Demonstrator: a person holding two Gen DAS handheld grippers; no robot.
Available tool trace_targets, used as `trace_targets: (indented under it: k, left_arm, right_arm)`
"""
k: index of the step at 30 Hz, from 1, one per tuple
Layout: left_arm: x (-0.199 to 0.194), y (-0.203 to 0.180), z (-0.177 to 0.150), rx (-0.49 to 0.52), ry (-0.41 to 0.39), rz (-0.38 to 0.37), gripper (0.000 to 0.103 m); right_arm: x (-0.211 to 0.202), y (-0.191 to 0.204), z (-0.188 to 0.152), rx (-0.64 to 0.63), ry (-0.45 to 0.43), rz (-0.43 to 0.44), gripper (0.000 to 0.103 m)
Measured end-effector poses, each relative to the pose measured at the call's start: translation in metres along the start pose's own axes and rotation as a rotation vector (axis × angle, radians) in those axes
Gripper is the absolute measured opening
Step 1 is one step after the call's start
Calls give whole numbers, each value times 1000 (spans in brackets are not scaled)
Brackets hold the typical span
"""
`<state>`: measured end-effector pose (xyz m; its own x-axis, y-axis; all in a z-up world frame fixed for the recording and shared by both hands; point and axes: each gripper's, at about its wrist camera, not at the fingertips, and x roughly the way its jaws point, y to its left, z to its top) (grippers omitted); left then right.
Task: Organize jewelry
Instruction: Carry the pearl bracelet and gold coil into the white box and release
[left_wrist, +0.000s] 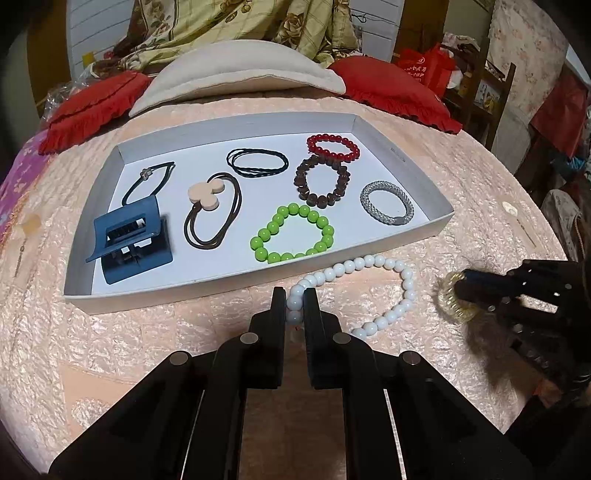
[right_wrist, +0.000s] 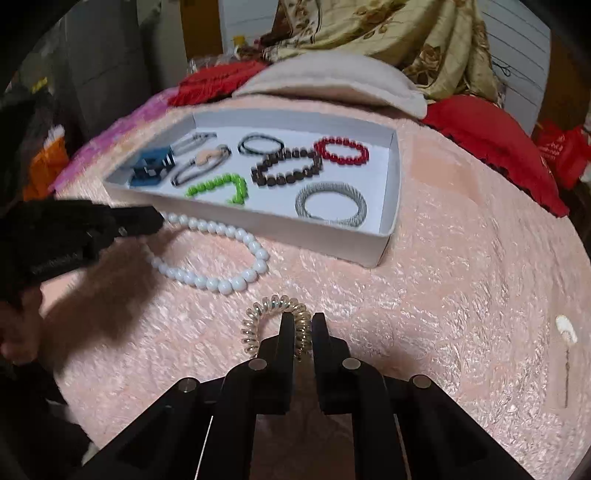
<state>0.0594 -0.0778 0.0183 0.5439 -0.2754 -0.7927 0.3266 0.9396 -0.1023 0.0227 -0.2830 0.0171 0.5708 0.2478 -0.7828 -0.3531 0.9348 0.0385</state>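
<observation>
We have our left claw (left_wrist: 294, 295) clamped on the white bead bracelet (left_wrist: 369, 291) and our right claw (right_wrist: 303, 325) clamped on the clear spiral hair tie (right_wrist: 275, 325), both on the bed near the shallow white cardboard tray's (left_wrist: 258, 275) front edge; next we should lift both into it.

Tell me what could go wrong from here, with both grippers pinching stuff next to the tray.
1. The left gripper pinches only a few beads of the white bead bracelet; the loose loop could swing and catch the tray wall when lifted.
2. The right gripper grips the clear coil hair tie at one edge; the springy coil may slip out.
3. Little bare tray floor shows, so a drop could land on the green bead bracelet or silver bracelet.
</observation>
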Motion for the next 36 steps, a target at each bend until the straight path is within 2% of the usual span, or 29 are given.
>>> trace_targets:
  k: [5,13,36]
  left_arm:
    - [1,0,0,-1,6,9,8]
    - [-1,-1,1,7,2,15,8]
    - [-3,-1,0,7,4,24,8]
  right_arm:
    - [-10,1,5,40,-61,34,9]
    - [-16,3,11,70,-123,23,9]
    - [-20,1,12,105,-152,-13,9]
